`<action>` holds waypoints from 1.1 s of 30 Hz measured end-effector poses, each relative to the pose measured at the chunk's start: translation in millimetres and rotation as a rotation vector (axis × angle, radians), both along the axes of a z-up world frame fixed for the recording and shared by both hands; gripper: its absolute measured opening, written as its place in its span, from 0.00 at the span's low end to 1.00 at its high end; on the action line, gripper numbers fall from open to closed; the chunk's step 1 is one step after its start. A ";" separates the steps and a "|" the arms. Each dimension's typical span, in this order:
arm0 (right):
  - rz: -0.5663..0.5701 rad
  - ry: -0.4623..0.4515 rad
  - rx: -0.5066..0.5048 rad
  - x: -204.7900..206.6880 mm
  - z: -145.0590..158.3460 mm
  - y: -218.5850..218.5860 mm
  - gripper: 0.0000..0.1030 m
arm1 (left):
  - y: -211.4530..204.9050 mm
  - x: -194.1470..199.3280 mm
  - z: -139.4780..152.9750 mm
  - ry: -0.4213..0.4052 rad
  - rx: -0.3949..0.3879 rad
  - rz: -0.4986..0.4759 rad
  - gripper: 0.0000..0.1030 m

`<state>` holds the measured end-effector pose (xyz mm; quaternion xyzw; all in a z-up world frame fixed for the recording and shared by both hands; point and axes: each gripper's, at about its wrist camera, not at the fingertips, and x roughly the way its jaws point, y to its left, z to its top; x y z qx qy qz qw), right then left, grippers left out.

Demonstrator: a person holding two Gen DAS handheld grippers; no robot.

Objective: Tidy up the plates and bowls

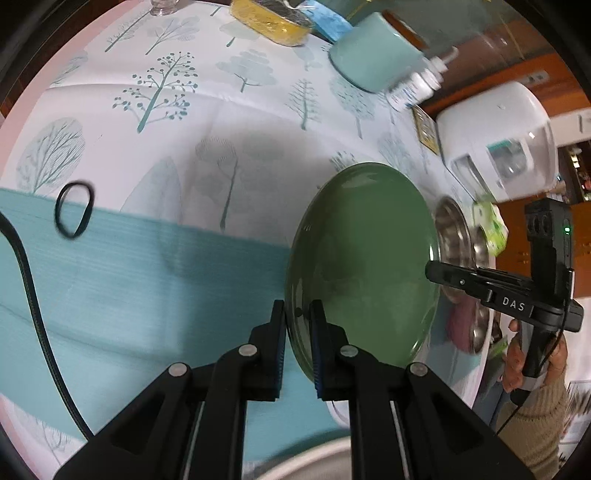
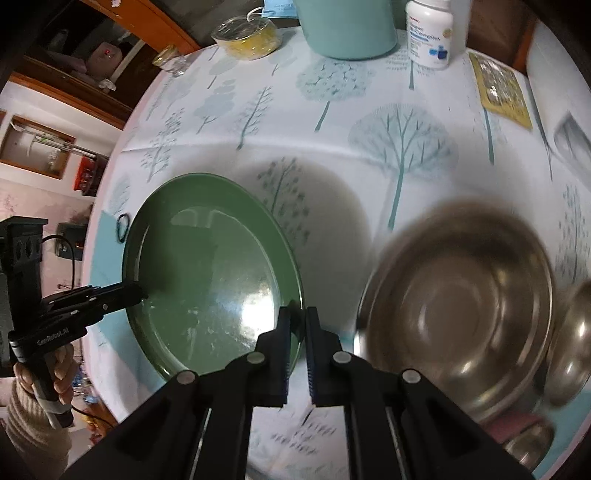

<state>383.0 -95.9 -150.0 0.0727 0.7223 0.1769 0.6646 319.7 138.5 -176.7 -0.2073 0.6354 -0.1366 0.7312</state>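
Plate point(image 1: 360, 266), green and glazed, is held at its rim from two opposite sides: the left gripper point(image 1: 297, 343) has its jaws closed on the near edge in its own view, and the right gripper point(image 2: 297, 347) is clamped on the opposite edge. It stands just beside the steel bowl point(image 2: 458, 314), over the tablecloth point(image 2: 332, 122); whether its underside touches the cloth cannot be told. Judged as ceramic or glass: stiff, fairly heavy for a rim pinch, glossy and therefore likely to slip between the pads, and breakable if dropped against the steel. The rim is the sensible hold, and two opposed grips should keep it level. It carries nothing but reflections. The steel bowl, blurred, appears empty, with a second, smaller steel vessel point(image 2: 572, 350) at its right, contents not discernible. Towards the table's left edge a black hair band point(image 1: 74, 210) lies where a teal placemat point(image 1: 147, 280) meets the cloth. Along the far edge stand a pale teal pot point(image 2: 347, 26), interior hidden, a white supplement bottle point(image 2: 430, 33), capped, a clear tub point(image 2: 245, 35) holding something yellow, and a small glass jar point(image 2: 171, 61).
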 end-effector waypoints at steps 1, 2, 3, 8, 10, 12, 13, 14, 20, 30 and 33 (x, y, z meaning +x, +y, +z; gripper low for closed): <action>-0.009 0.003 0.013 -8.8 4.2 -1.8 0.06 | -0.6 -7.0 4.3 -0.002 0.000 -0.009 0.10; -0.018 0.006 0.025 -17.5 7.9 -4.1 0.06 | -0.9 -15.7 9.6 -0.006 -0.001 -0.021 0.10; -0.027 0.010 0.037 -26.4 11.3 -5.8 0.06 | -1.9 -26.1 15.5 -0.007 0.000 -0.035 0.10; -0.072 0.041 0.086 -77.3 26.8 -11.5 0.06 | -4.7 -77.8 36.9 -0.005 0.004 -0.081 0.10; -0.080 0.051 0.093 -100.2 32.7 -10.0 0.06 | -6.1 -98.6 41.9 -0.001 0.004 -0.091 0.10; -0.083 0.053 0.101 -123.0 40.7 -8.5 0.06 | -6.4 -118.1 43.8 0.009 0.006 -0.101 0.10; -0.086 0.056 0.105 -131.4 43.8 -8.5 0.06 | -5.8 -127.2 43.3 0.018 0.006 -0.102 0.10; -0.085 0.053 0.109 -143.5 48.6 -7.4 0.06 | -6.3 -137.8 42.4 0.028 0.006 -0.106 0.10; -0.090 0.057 0.146 -207.2 63.4 -4.9 0.06 | -3.5 -201.7 30.6 0.085 0.022 -0.136 0.10; -0.122 0.115 0.152 -275.4 36.6 1.4 0.06 | -1.2 -264.6 -11.6 0.176 0.030 -0.122 0.10; -0.118 0.127 0.151 -283.0 30.8 3.0 0.06 | -1.1 -273.4 -23.5 0.200 0.043 -0.126 0.10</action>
